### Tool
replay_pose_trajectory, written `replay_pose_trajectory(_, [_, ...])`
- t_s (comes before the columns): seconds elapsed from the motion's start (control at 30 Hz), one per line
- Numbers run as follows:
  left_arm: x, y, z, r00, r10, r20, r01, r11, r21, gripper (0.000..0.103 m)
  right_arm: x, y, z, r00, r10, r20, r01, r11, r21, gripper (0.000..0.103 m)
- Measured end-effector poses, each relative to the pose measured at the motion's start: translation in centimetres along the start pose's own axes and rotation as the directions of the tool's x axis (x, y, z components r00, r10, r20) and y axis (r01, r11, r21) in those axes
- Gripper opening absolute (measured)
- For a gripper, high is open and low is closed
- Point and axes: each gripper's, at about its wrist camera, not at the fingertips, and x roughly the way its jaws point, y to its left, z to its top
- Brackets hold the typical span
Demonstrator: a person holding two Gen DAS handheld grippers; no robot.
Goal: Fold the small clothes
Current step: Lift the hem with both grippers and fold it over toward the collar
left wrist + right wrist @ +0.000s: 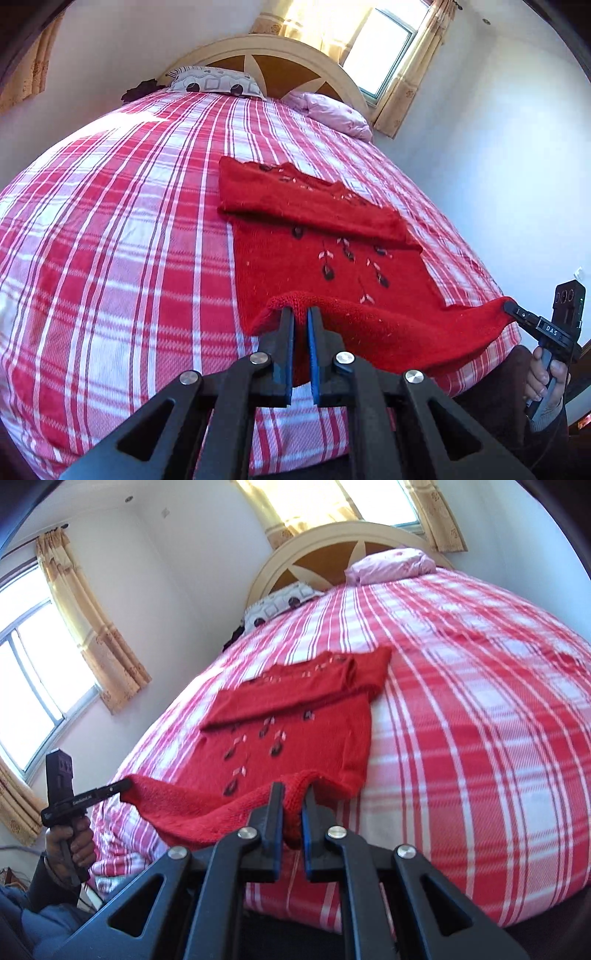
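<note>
the red sweater (332, 258) lies flat on the checked bedspread (110, 240), sleeves folded across its chest. my left gripper (301, 314) is clamped on one corner of the near hem and my right gripper (293, 794) is clamped on the other corner, so the hem is raised off the bed between them

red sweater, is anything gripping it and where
Both grippers, left and right, are shut on the red sweater, each pinching a bottom hem corner.
</note>
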Motion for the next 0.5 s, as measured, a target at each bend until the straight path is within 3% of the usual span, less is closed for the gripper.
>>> replay_pose_trajectory(0.5, [3.8, 1.2, 8.1, 0.999, -0.005, 0.044, 0.007, 0.999, -0.041, 0.006, 4.1, -1.8, 8.3, 0.999, -0.013, 0.052, 0.010, 0.999, 0.049, 0.011])
